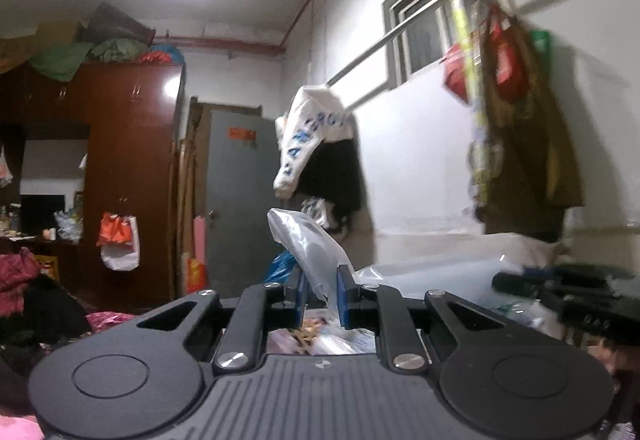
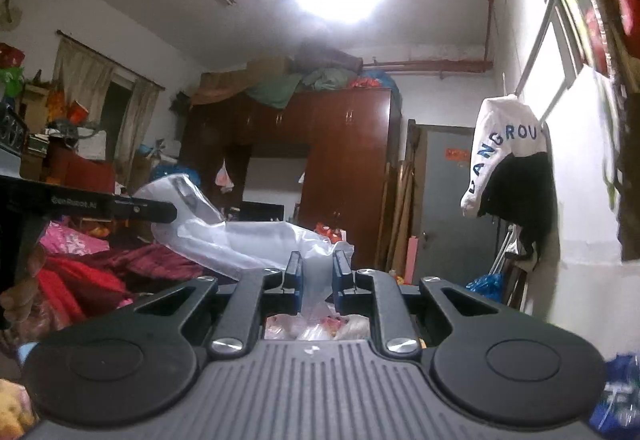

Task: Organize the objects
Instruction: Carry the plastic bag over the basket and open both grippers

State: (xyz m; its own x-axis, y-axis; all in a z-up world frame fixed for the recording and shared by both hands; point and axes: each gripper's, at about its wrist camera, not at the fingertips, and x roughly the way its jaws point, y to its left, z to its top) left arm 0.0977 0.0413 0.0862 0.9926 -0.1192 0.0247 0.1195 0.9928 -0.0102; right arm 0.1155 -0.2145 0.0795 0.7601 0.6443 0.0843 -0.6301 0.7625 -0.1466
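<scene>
Two grippers, one item: clear plastic bag [image 1: 308, 252], raised between them above cluttered bed. Left gripper [image 1: 319, 290] jaws pinch bag film; right gripper [image 2: 317, 280] jaws pinch opposite edge. You: keep both pinches firm, hold mouth spread evenly, avoid tearing.

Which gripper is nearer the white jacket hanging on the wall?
Hard to call. Left gripper and right gripper each pinch the clear plastic bag, both well short of the white jacket.
</scene>
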